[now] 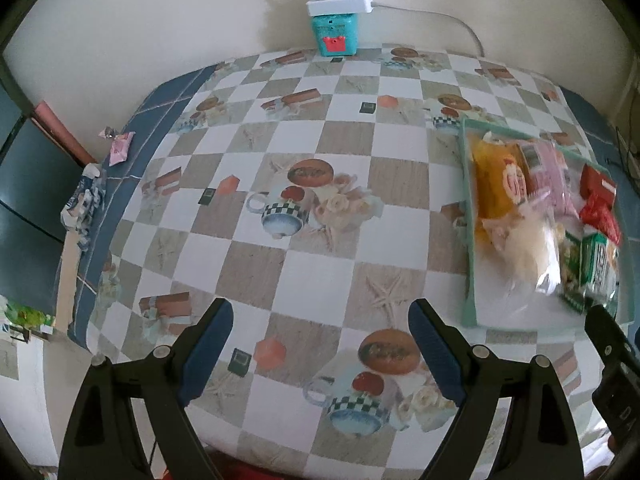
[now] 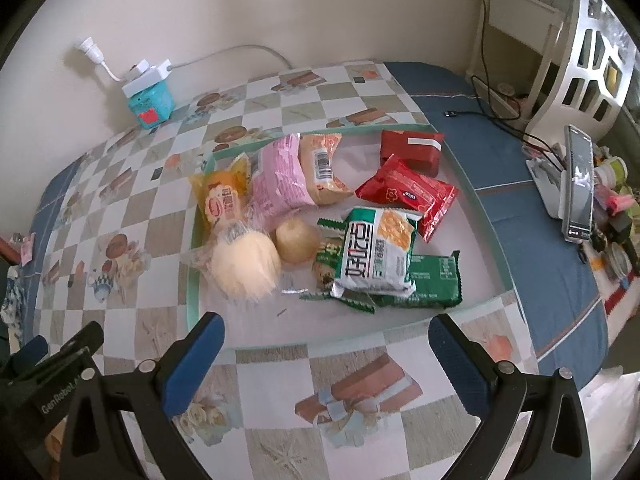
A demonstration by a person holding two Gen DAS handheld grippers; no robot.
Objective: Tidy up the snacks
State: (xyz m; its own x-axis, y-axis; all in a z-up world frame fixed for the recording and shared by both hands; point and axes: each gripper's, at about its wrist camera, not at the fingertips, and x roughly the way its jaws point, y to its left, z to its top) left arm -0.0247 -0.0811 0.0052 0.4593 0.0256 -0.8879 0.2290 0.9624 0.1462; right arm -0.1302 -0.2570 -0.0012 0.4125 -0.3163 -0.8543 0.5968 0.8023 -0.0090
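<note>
Green-and-white cracker packet (image 2: pixel 376 256) is lying centre frame in the right wrist view, inside the tray (image 2: pixel 192 280), directly ahead of the right gripper (image 2: pixel 326 354), nearer than the left gripper (image 1: pixel 320 356). Both are gaping, holding nothing.

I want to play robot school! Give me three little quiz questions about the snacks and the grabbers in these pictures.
1. True or false: the right gripper is holding a snack.
2. Which packet lies on top of the dark green packets? A) the red packet B) the green-and-white cracker packet C) the pink packet
3. Fill in: the snacks all lie on a ____ with a pale green rim.

Key
1. False: both it and the left gripper are open and empty.
2. B
3. tray
</note>
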